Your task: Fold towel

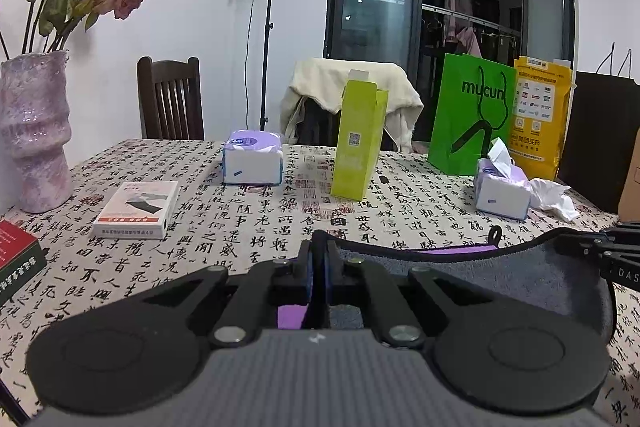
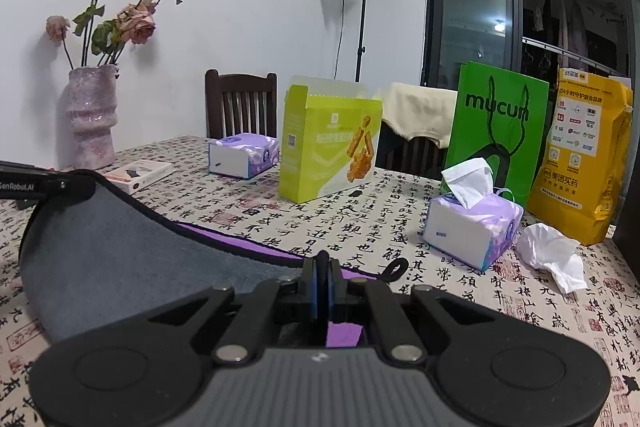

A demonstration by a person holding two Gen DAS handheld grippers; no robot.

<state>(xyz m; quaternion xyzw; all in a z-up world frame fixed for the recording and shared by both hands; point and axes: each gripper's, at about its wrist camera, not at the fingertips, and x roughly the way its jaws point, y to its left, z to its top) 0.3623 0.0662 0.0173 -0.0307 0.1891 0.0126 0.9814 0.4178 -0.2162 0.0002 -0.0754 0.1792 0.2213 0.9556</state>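
The left matte black plastic two-finger gripper (image 1: 319, 267) has 2 flat linkage arms on each side, joined by round silver metal pivot pins. Blue pads line the inner faces of its fingers. 2 large round black discs flank a ribbed grey housing with a small white logo.

The right matte black plastic two-finger gripper (image 2: 323, 281) has the same build: blue-lined fingers, silver pins, round discs, ribbed grey housing and white logo.

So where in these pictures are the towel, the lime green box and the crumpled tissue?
towel (image 2: 120, 247): right wrist view, on its grey face.
lime green box (image 2: 320, 155): right wrist view, on its printed front.
crumpled tissue (image 2: 552, 255): right wrist view, on the middle of the white wad.
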